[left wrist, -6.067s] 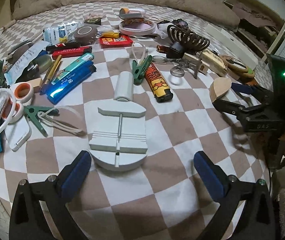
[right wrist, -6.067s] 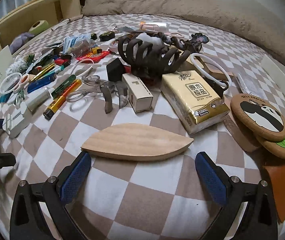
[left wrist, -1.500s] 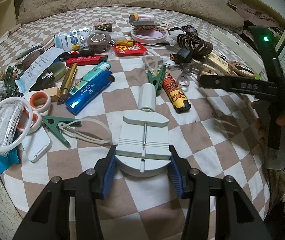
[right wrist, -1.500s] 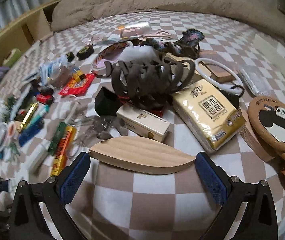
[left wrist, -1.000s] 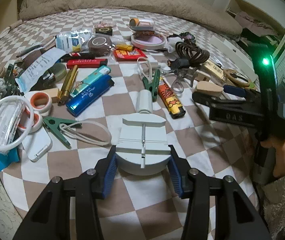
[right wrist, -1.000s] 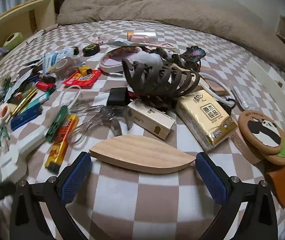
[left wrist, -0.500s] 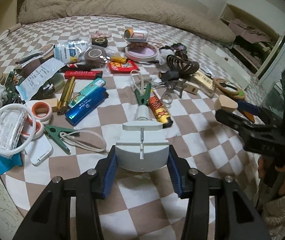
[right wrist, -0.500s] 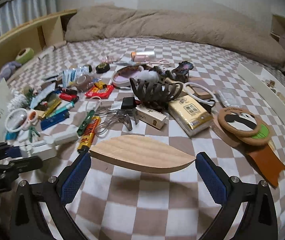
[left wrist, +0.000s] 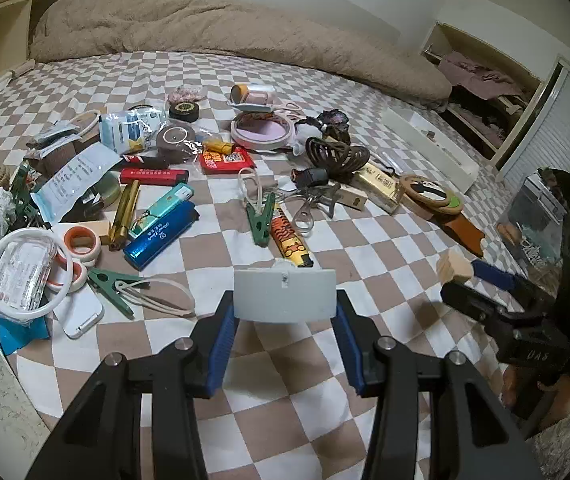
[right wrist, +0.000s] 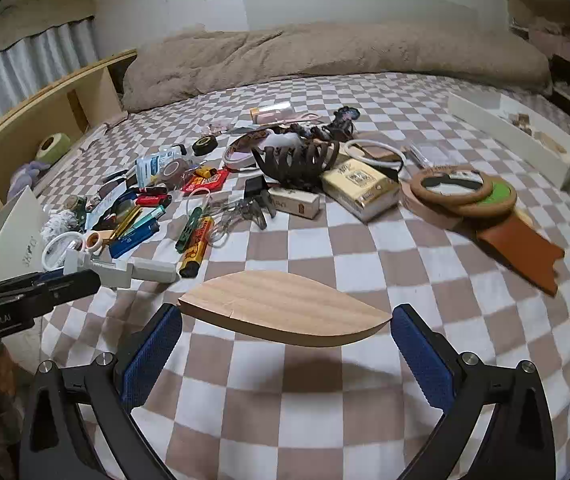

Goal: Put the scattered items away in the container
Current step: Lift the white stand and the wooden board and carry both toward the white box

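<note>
Your left gripper [left wrist: 285, 316] has its blue pads [left wrist: 221, 344] pressed against both sides of a pale grey plastic tool [left wrist: 284, 295], which hangs clear above the checkered bedspread [left wrist: 269, 400]; from the right wrist view the same tool shows as a flat base with a cylindrical handle sticking out. Your right gripper [right wrist: 285, 340] pinches a leaf-shaped wooden board [right wrist: 283, 307] by its two pointed ends, and the board casts a shadow on the cloth beneath, so it is lifted too. The rest of the clutter lies spread over the bed beyond both grippers: a tiger-print lighter [left wrist: 290, 242] just beside a green clothespin [left wrist: 260, 220], a blue lighter [left wrist: 161, 234], a red lighter [left wrist: 153, 176], a brown claw hair clip [right wrist: 299, 160], a gold tissue pack [right wrist: 359, 188] and a panda coaster [right wrist: 451, 183]. A clear container [left wrist: 533, 220] sits at the far right of the left wrist view, near your right gripper. A long white tray [right wrist: 517, 136] lies well apart.
</note>
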Demonstrator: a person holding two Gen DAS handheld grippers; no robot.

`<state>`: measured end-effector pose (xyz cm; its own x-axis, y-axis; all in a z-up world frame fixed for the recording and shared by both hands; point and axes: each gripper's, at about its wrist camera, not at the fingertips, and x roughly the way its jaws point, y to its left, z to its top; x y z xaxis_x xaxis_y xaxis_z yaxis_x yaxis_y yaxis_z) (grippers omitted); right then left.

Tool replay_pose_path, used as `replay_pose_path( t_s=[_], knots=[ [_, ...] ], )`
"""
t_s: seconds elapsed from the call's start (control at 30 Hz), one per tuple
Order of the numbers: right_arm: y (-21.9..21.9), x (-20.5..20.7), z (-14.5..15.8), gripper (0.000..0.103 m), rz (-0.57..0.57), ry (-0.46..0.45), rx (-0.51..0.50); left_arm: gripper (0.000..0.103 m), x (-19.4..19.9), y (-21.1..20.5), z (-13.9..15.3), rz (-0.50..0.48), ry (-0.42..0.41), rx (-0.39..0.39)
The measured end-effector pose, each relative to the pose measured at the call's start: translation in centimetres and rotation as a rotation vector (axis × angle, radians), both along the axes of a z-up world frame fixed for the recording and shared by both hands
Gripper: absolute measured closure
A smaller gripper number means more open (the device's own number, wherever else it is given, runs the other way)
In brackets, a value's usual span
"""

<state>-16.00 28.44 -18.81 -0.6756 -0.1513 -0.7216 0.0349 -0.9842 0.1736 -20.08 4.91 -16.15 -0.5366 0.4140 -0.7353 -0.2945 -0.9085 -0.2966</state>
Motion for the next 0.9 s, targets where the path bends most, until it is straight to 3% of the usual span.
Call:
replay_pose_path(
  t_s=[0.53, 0.9],
  knots=[
    [0.7, 1.9, 0.7, 0.000, -0.029, 0.033, -0.072, 0.057, 3.3, 0.1, 2.4, 0.008, 0.036, 0.028],
    [0.2, 3.8, 4.9, 0.000, -0.036, 0.130, -0.113, 0.057, 6.3, -0.7, 8.3, 0.023, 0.161, 0.051]
  ],
)
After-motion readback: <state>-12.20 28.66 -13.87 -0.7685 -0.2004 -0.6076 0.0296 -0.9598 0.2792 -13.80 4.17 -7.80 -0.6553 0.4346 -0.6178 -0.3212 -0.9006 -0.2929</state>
